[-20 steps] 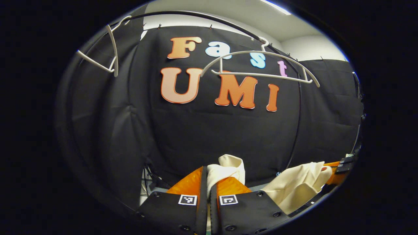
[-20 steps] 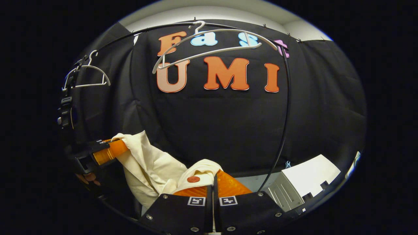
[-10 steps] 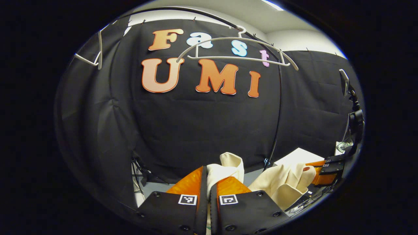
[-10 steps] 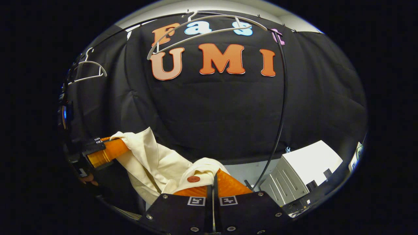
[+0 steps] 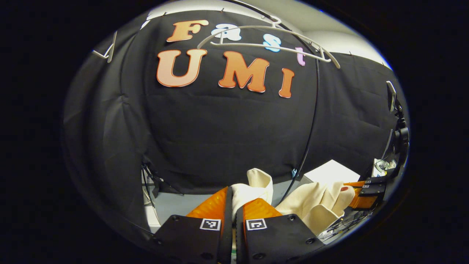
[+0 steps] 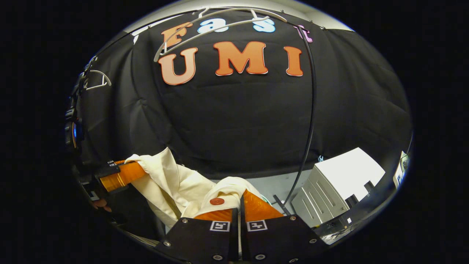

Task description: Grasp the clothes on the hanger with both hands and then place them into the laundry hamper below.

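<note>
I have the left gripper (image 5: 232, 200) pinched tight on a soft cream garment (image 5: 256, 185), a rounded fold of the cloth puffing up between its ribbed fingers. My right gripper (image 6: 240, 205) is pressed together on another bunch of the same garment, next to a small flat reddish button (image 6: 217, 201). The matte, loosely creased fabric drapes in a slack sling between the two grippers, held in the air, well below the thin curved white hanger (image 6: 205, 27) on the dark rail (image 5: 311, 110). A boxy white ribbed container (image 6: 335, 187) sits low at my right.
</note>
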Action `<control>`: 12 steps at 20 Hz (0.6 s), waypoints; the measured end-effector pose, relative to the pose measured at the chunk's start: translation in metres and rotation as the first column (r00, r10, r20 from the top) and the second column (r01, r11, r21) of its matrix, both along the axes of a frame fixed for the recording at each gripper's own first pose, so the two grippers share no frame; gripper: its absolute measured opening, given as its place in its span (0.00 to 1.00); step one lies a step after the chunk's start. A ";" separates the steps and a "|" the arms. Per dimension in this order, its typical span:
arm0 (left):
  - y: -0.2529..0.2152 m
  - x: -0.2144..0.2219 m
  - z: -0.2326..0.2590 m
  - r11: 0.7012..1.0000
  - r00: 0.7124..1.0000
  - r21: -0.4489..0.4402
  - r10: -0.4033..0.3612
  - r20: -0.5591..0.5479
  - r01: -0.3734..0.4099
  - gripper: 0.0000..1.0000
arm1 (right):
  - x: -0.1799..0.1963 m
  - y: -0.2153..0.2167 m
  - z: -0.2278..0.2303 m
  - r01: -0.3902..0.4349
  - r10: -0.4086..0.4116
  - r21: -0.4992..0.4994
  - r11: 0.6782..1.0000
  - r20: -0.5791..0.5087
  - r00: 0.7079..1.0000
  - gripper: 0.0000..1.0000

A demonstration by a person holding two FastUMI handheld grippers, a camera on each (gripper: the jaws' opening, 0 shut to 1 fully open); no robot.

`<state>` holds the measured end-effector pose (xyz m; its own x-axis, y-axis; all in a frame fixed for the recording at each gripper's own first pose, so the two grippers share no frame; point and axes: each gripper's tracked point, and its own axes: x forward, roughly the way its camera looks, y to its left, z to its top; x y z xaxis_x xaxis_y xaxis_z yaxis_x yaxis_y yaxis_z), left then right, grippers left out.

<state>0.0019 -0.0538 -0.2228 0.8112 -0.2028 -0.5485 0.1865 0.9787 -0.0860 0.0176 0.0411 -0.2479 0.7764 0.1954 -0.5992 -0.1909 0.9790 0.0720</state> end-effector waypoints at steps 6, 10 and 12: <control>-0.008 -0.007 -0.051 1.000 0.983 0.000 0.006 -0.183 -0.006 0.12 | 0.000 -0.002 -0.037 0.039 -0.036 0.023 0.999 -0.117 0.992 0.07; 0.001 -0.017 -0.068 0.999 0.967 0.050 0.021 -0.256 -0.009 0.47 | -0.008 -0.012 -0.047 0.046 -0.050 -0.033 0.998 -0.144 0.988 0.26; -0.002 -0.017 -0.069 0.999 0.963 0.040 0.021 -0.269 -0.011 0.82 | -0.014 -0.010 -0.057 0.033 -0.039 -0.034 0.999 -0.175 0.984 0.46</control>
